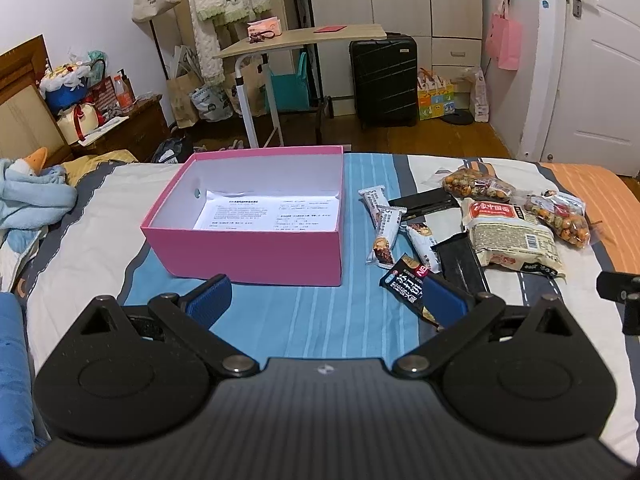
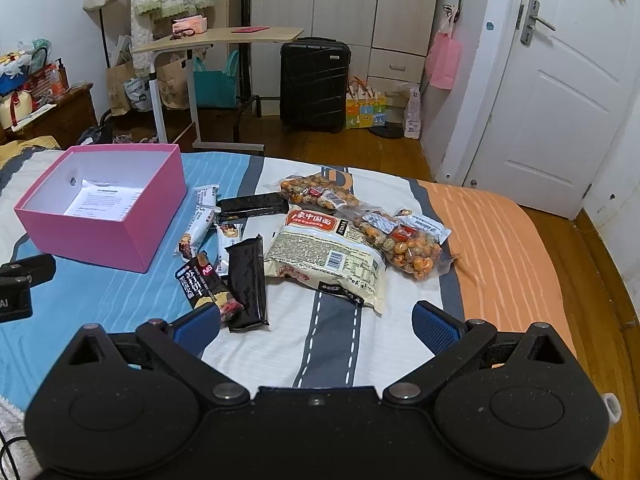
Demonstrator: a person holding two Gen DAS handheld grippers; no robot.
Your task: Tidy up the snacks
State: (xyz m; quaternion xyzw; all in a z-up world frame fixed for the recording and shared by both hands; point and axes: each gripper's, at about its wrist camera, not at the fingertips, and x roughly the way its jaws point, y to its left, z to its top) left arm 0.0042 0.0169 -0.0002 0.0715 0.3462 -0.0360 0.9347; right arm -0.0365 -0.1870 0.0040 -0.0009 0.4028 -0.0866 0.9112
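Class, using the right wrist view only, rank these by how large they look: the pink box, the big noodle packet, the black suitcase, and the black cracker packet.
1. pink box
2. noodle packet
3. black suitcase, close to the noodle packet and far from the camera, so this pair is unsure
4. black cracker packet

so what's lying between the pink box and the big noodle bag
Between pink box and noodle bag: white snack bars, two black packets, a cracker pack. Clearest in the right wrist view.
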